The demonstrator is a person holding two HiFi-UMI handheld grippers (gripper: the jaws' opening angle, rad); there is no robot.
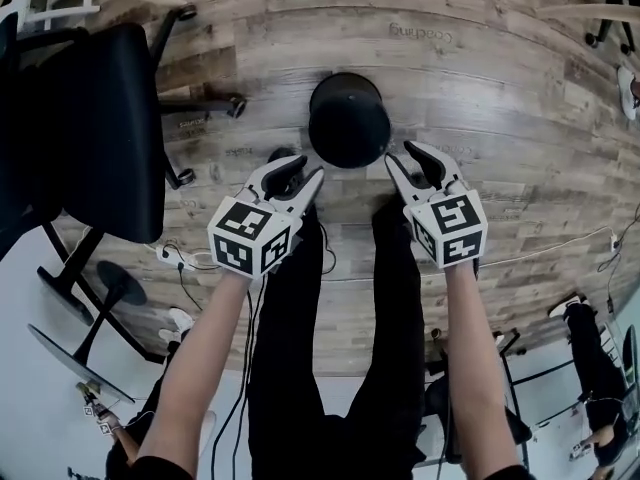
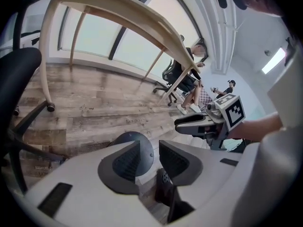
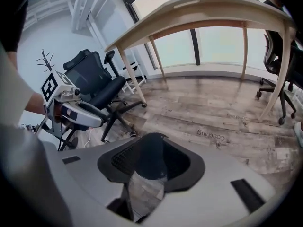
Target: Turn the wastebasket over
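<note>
Grey wood-plank floor (image 1: 520, 128); black office chair (image 1: 100, 118) at nine o'clock; pale table (image 3: 203, 13) before bright windows (image 3: 218, 46) at twelve.

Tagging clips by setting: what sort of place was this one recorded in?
Probably an office: a black swivel chair, a pale wooden desk before big windows, and a black wastebasket on the wood-plank floor.
</note>
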